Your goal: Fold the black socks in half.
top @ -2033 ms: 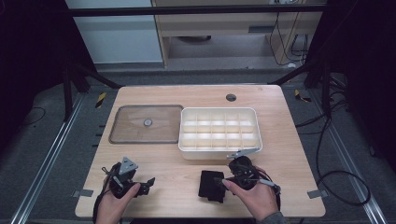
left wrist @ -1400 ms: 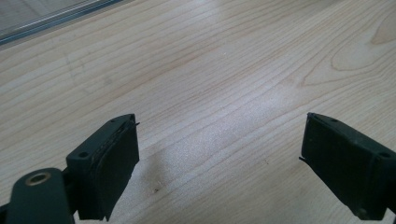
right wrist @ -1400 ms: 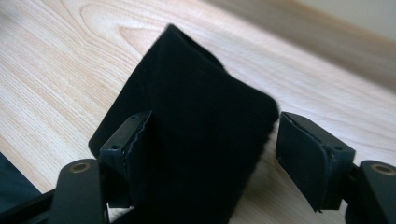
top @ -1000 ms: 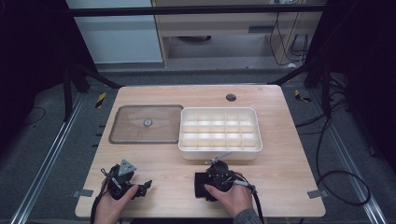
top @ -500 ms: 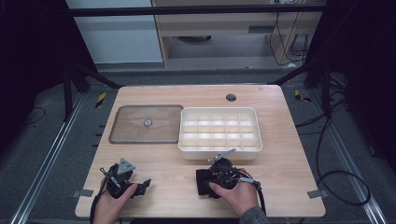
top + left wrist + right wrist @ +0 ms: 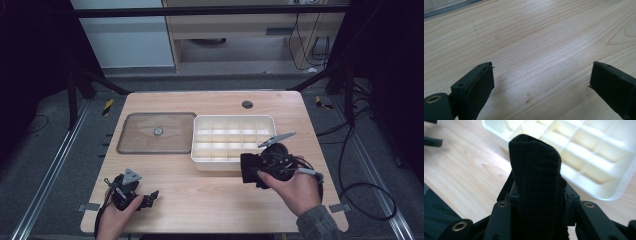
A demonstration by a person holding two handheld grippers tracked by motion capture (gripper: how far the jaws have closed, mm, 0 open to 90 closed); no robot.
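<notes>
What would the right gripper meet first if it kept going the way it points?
Judging by its own view, the right gripper, shut on a black cloth, points at the white tray; it would likely meet the near rim first, though depth is unclear.

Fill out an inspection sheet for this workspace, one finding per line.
Surface: pale wooden table, dark round hole near far edge.
Job's things: folded black knit cloth held above the table beside the cream plastic compartment tray.
Clutter: clear flat lid left of the tray, lying flat.
Grippers: right gripper clamped on the cloth, jaws just closed further; left gripper open, nothing between its jaws.
Cables: black cable loops from the right gripper.
Surroundings: grey floor, dark frame legs.
</notes>
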